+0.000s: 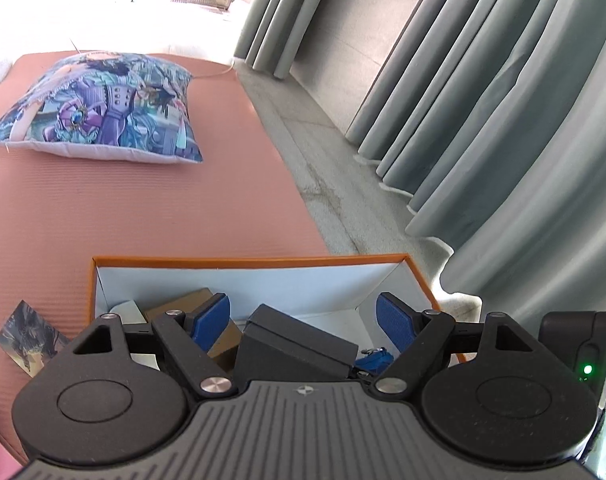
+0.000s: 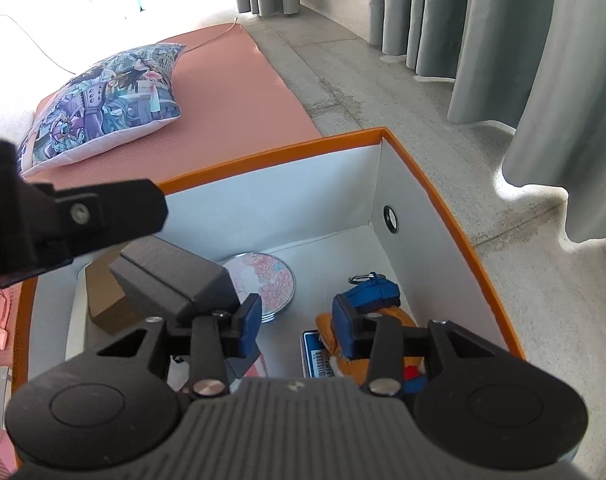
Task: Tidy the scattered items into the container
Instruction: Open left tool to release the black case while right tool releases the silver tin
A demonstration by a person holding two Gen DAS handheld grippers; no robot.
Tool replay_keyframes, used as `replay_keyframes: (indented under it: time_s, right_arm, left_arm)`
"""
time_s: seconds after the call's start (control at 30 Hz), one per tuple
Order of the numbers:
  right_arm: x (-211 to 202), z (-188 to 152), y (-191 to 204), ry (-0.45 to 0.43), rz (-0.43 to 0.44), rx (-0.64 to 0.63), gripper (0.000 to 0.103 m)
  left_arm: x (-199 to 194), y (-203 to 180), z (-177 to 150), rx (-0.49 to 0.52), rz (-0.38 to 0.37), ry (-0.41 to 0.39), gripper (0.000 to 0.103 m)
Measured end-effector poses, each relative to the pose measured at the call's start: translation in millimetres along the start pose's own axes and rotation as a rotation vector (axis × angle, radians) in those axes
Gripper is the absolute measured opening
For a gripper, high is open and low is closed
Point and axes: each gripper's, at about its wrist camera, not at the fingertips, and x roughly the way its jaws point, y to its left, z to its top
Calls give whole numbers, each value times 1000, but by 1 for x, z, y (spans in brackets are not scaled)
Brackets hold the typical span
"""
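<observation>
My tongs, left (image 1: 303, 320) and right (image 2: 297, 320), both gape empty above the orange-rimmed box (image 2: 271, 152).
Inside it, a black case (image 2: 175, 280) leans on a brown carton (image 2: 103, 292) at the left wall.

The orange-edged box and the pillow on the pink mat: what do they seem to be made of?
The box looks like stiff cardboard with a matte white inside: thin flat walls, sharp folded corners and a ringed hole in one side. The pillow looks like smooth printed fabric over soft stuffing: puffy shape, seamed white edge, slight sheen. The mat seems ribbed foam.
</observation>
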Motion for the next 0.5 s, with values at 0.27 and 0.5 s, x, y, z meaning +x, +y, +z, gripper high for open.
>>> replay_keyframes:
  time_s: [0.27,0.5]
  right_arm:
    - [-3,0,0,-25,-19,8,46]
    - [-7,-1,3,-48,-34,-6,46]
  left_arm:
    - [-23,3,-11,7,27,-96,95]
    - [-43,19,-16,-22,52,-154,94]
